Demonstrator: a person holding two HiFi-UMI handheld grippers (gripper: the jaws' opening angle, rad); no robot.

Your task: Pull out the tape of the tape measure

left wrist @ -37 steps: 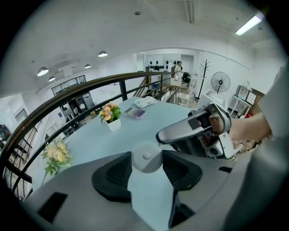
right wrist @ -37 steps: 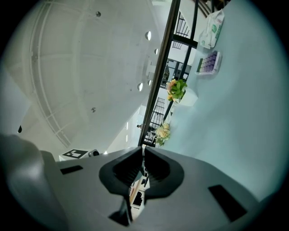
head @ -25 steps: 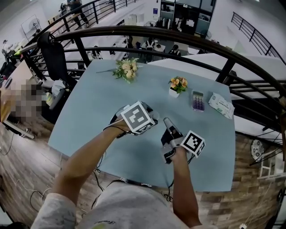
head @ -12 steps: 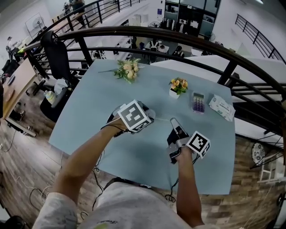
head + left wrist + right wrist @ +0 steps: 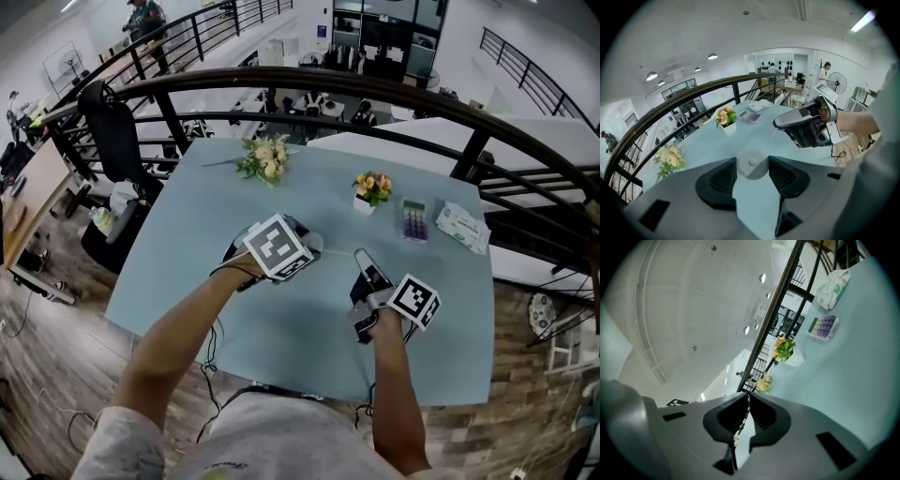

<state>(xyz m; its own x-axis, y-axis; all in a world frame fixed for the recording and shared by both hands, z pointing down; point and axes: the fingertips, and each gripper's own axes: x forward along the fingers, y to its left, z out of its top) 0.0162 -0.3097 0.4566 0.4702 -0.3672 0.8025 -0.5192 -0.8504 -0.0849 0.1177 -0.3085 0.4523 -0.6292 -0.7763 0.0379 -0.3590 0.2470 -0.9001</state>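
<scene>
A round white tape measure (image 5: 751,167) sits clamped between the two dark pads of my left gripper (image 5: 752,161), which tilts down over the pale blue table (image 5: 206,234). In the head view the left gripper (image 5: 307,246) is left of centre under its marker cube. Just to its right is my right gripper (image 5: 360,255), with its jaws shut. A thin pale strip of tape (image 5: 774,132) runs from the right gripper's tip (image 5: 776,123) down toward the case. In the right gripper view the jaws (image 5: 749,397) pinch that thin strip edge-on.
A small white pot of orange flowers (image 5: 372,190), a calculator (image 5: 414,220) and a packet of wipes (image 5: 463,225) lie beyond the grippers. A loose bouquet (image 5: 265,159) lies at the far left. A dark curved railing (image 5: 375,94) borders the table's far edge.
The right gripper's tip stands slightly farther right of the left gripper than a second ago. Both hands are otherwise nearly still and the grips are unchanged.
</scene>
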